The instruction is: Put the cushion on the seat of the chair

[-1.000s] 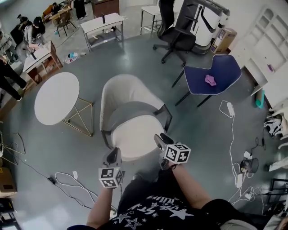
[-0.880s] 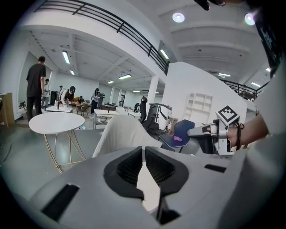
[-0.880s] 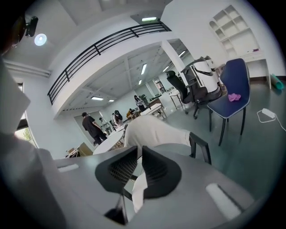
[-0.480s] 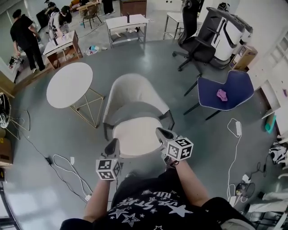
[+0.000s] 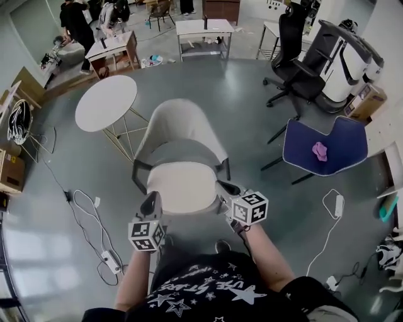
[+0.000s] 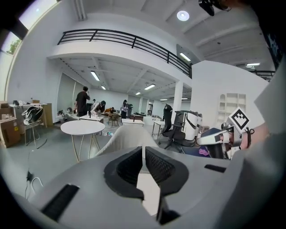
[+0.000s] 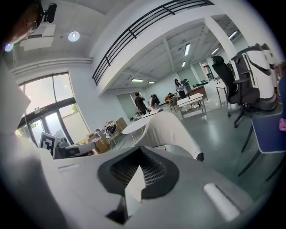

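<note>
A pale grey chair (image 5: 179,129) with a curved back stands in front of me, and a cream cushion (image 5: 182,185) lies on its seat. My left gripper (image 5: 153,202) is at the cushion's front left edge and my right gripper (image 5: 223,190) at its front right edge. In the left gripper view the jaws (image 6: 144,167) stand together on a white strip of the cushion (image 6: 148,192), with the chair back (image 6: 127,136) beyond. The right gripper (image 7: 139,172) is likewise shut on a white fold of cushion (image 7: 133,190), facing the chair back (image 7: 167,127).
A round white table (image 5: 106,102) on gold legs stands left of the chair. A blue chair (image 5: 327,148) holding a pink thing (image 5: 320,151) is to the right, a black office chair (image 5: 302,82) behind it. Cables (image 5: 88,207) trail on the floor at left. People (image 5: 72,19) work at far benches.
Both grippers have risen and moved forward along the cushion's front edge. The head view has swung, so the chair now sits further left in the picture.
</note>
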The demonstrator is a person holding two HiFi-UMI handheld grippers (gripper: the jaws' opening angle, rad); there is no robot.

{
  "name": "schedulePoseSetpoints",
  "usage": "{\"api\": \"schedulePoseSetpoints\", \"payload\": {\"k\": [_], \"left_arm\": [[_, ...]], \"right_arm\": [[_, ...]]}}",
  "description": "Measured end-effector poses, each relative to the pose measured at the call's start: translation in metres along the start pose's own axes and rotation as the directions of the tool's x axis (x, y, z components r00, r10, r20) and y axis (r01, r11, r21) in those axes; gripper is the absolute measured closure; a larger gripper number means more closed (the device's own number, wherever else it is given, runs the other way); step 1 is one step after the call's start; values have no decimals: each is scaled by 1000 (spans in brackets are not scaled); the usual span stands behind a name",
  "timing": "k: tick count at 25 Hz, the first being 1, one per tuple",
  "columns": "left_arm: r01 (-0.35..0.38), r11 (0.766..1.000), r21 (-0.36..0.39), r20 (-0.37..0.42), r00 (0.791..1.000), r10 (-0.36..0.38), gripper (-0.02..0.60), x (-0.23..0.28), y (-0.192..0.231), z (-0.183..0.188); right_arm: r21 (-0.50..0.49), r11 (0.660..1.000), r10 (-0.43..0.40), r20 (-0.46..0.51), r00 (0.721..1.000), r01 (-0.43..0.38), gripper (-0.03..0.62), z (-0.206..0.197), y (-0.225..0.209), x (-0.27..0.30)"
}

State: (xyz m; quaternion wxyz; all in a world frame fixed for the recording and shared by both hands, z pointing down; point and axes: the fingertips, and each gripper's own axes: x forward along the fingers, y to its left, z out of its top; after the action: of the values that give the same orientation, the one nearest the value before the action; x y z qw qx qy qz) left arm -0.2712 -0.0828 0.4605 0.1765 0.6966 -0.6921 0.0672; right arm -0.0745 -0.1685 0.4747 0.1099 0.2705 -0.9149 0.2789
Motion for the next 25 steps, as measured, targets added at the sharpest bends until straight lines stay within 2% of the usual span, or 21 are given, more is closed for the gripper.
{"api": "schedulePoseSetpoints", "payload": {"k": [6,14,17,21,25], "left_arm": [[-139,990,-19,56,989,140,554,-33,-43,0],[-283,957,-59,39,958,285,554,-92,-73,-28],[-317,946,-73,27,947,320,554,-107,-76,-34],[-338,936,-93,8,940,340,554,-113,-79,-45],[-353,928,-116,-2,935,356,554,-113,-82,-53]], "right_arm": [[-25,993,115,-51,992,-117,591,-6,-19,-28],[-18,972,229,-124,965,-233,591,-29,-7,-39],[-8,965,258,-150,955,-262,591,-39,3,-42],[82,958,284,-147,947,-275,591,-43,11,-45],[70,952,306,-171,936,-299,591,-42,16,-40]]}}
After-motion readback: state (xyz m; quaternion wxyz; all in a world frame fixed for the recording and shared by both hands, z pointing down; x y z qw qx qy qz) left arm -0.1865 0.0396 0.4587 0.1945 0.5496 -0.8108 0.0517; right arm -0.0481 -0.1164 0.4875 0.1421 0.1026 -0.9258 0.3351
